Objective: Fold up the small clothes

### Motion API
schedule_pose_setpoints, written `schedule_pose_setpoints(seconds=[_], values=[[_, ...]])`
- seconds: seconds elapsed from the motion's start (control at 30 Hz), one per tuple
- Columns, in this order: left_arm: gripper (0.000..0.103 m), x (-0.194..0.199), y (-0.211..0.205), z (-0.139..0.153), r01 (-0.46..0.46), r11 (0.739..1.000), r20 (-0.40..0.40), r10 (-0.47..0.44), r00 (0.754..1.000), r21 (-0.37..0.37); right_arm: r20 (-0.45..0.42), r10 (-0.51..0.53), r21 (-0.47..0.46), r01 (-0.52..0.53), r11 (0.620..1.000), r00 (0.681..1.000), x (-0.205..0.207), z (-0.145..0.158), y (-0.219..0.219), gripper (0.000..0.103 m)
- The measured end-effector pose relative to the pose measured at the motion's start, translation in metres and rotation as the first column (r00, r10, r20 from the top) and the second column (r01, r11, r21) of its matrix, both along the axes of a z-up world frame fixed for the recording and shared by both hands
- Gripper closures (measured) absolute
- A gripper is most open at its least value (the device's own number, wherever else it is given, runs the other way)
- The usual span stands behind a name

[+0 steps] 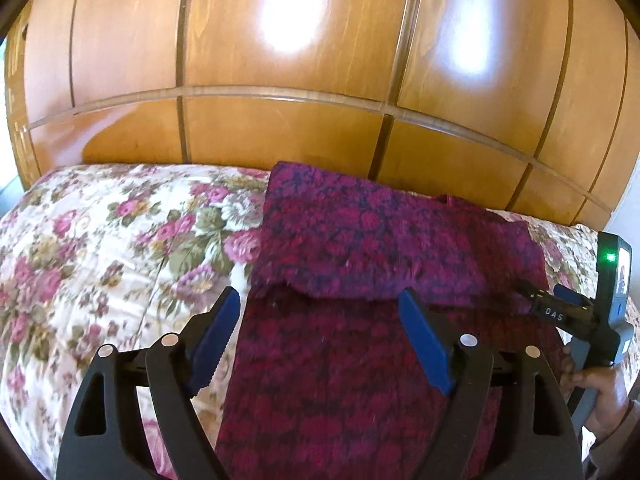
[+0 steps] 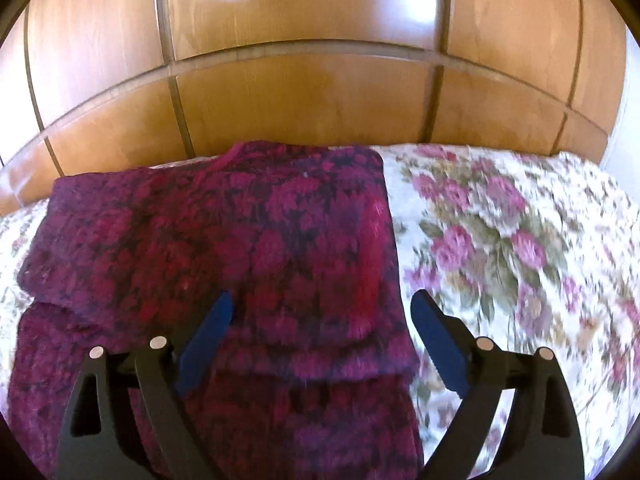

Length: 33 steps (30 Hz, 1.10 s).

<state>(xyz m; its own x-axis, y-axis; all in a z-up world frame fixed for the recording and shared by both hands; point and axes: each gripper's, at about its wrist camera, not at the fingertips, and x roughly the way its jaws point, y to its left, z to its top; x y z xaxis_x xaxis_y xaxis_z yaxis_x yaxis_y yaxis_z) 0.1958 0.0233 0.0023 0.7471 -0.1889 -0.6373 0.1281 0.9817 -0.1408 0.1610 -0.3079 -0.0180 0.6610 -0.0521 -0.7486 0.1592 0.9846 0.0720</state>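
With both sets of jaws released over the sweater [image 2: 224, 248], we risk snagging its folded flap [image 1: 380, 252] apart.

One magenta-and-crimson patterned knit garment [image 1: 360, 280] lies on one bed covered by a single cream quilt printed with pink roses and green leaves [image 1: 100, 260]; the garment shows two layers, one folded flap over one lower part. One glossy orange-brown wooden panelled wall [image 1: 280, 60] stands behind the bed. Two black handheld grippers are present: the left gripper [image 1: 320, 336] and the right gripper [image 2: 320, 332], each with two blue-padded fingers, four in all. One bare hand [image 1: 600, 392] is visible, and one green light [image 1: 611, 257].
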Motion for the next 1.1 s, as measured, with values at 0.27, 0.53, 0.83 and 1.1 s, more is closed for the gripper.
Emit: schedule_pose_setpoints(seconds=[0.27, 0.53, 0.83, 1.1], values=[[0.023, -0.03, 0.014, -0.019, -0.02, 1.0, -0.043, 0.02, 0.999, 0.004, -0.105, -0.022, 0.08, 0.03, 0.996, 0.994, -0.039, -0.01, -0.015, 0.01], [0.023, -0.055, 0.03, -0.042, -0.024, 1.0, -0.102, 0.024, 0.994, 0.004, -0.151, -0.001, 0.153, 0.024, 0.988, 0.988, -0.086, -0.011, -0.028, 0.009], [0.028, -0.095, 0.061, -0.063, -0.005, 0.999, -0.174, 0.0, 0.985, -0.032, -0.17, 0.048, 0.249, -0.004, 0.969, 0.984, -0.151, -0.019, -0.026, 0.009], [0.037, -0.153, 0.081, -0.085, 0.052, 0.988, -0.284, -0.092, 0.954, -0.146, -0.212, 0.162, 0.241, -0.109, 0.964, 0.964, -0.219, -0.021, -0.008, 0.009]])
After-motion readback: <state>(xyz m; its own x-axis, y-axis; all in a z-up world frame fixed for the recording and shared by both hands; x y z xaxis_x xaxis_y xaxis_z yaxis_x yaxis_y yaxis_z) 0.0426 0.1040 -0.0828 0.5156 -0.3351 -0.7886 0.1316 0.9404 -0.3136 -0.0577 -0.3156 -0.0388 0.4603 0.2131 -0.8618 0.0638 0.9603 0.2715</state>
